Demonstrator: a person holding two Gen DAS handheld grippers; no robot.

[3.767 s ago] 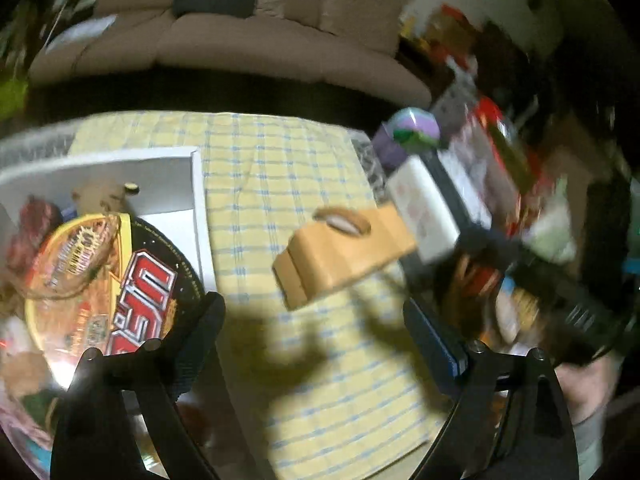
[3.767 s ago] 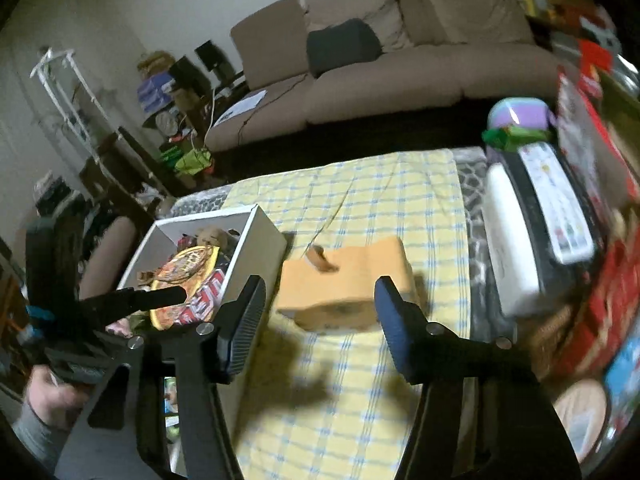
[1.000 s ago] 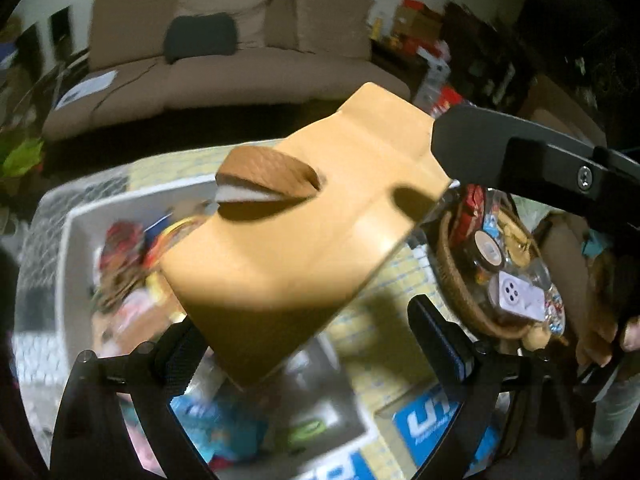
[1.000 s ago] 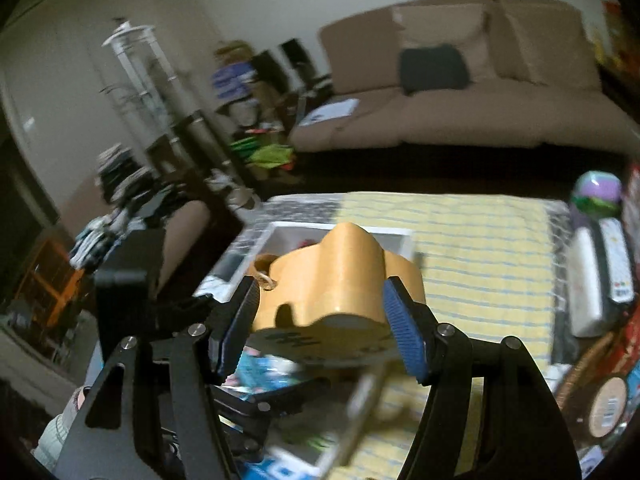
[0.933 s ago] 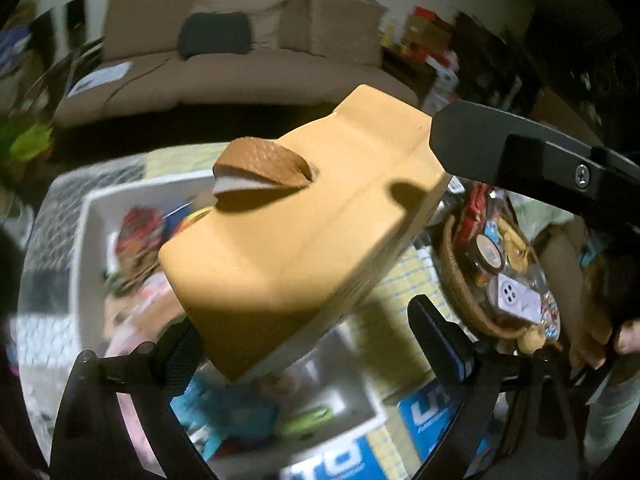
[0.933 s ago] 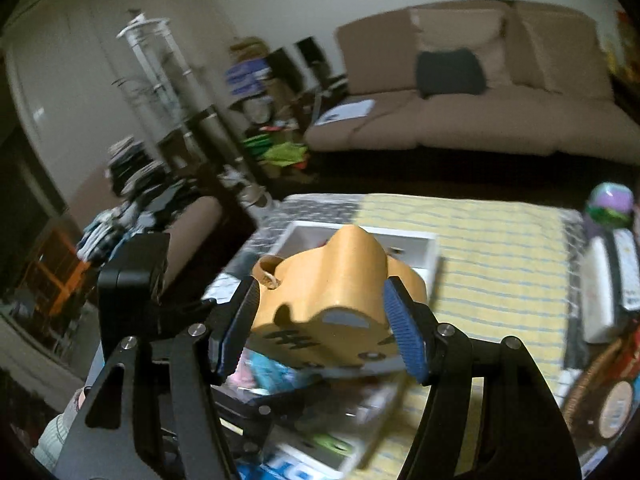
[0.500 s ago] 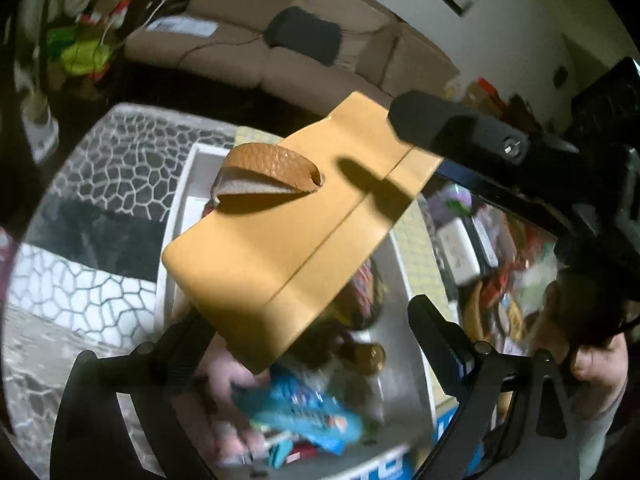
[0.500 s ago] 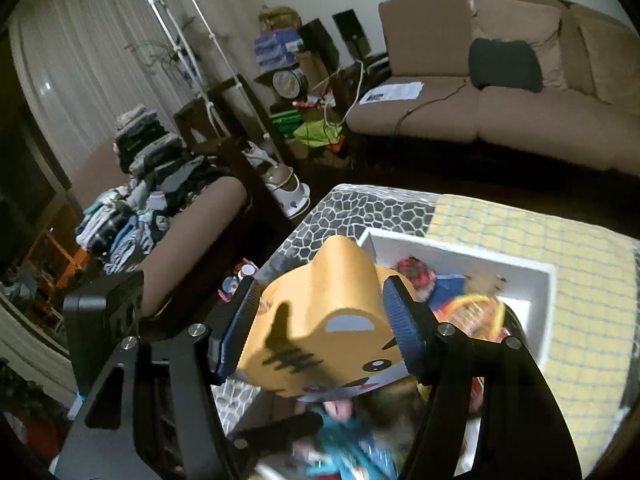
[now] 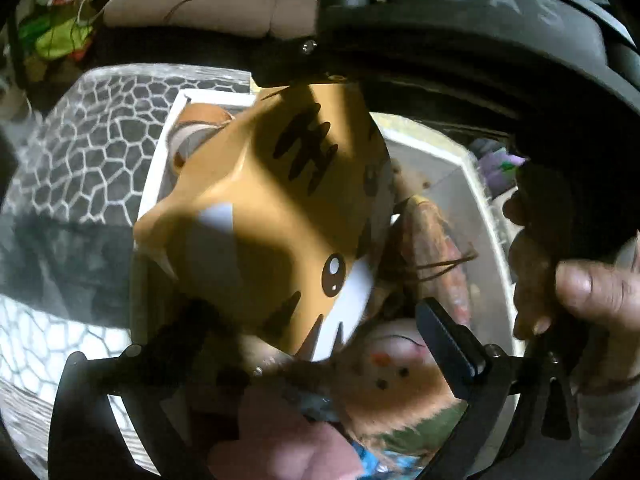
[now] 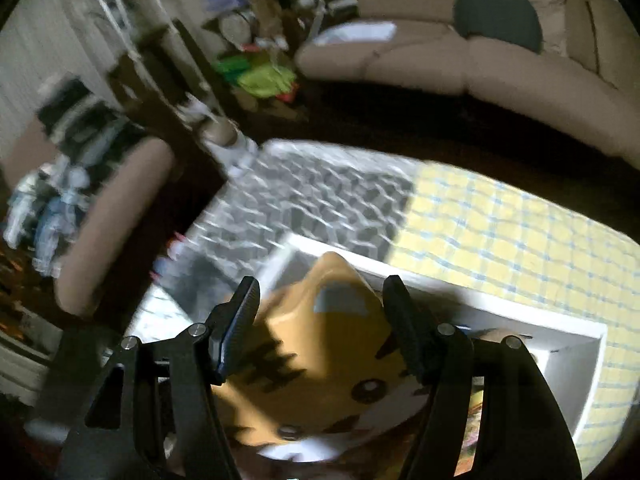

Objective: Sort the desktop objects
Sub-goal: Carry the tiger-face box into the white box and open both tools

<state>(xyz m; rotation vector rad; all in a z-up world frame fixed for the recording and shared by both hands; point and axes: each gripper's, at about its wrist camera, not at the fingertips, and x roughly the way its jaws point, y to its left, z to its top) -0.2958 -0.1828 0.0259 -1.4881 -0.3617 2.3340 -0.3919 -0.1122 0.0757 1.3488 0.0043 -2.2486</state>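
An orange tiger-face box [image 10: 320,364] with a brown loop strap hangs tilted over the white storage box [image 10: 480,304]. My right gripper [image 10: 320,320] is shut on it, one pad against each side. In the left wrist view the tiger face [image 9: 260,208] fills the centre, above the white storage box's rim [image 9: 160,152]. My left gripper [image 9: 310,316] sits just below it with its jaws opening. The tiger box's lower edge dips between the fingers, and the right finger [image 9: 448,344] stands clear of it.
The storage box holds a plush toy [image 9: 384,376], snack packets and a pink item [image 9: 280,440]. A person's hand [image 9: 560,280] is at the right. A yellow checked cloth [image 10: 500,224] and grey web-pattern mat [image 10: 312,188] cover the table. A sofa [image 10: 440,52] stands behind.
Both grippers carried the tiger box leftward from above the yellow cloth and down over the white storage box. It tipped so that its face now shows to the left camera.
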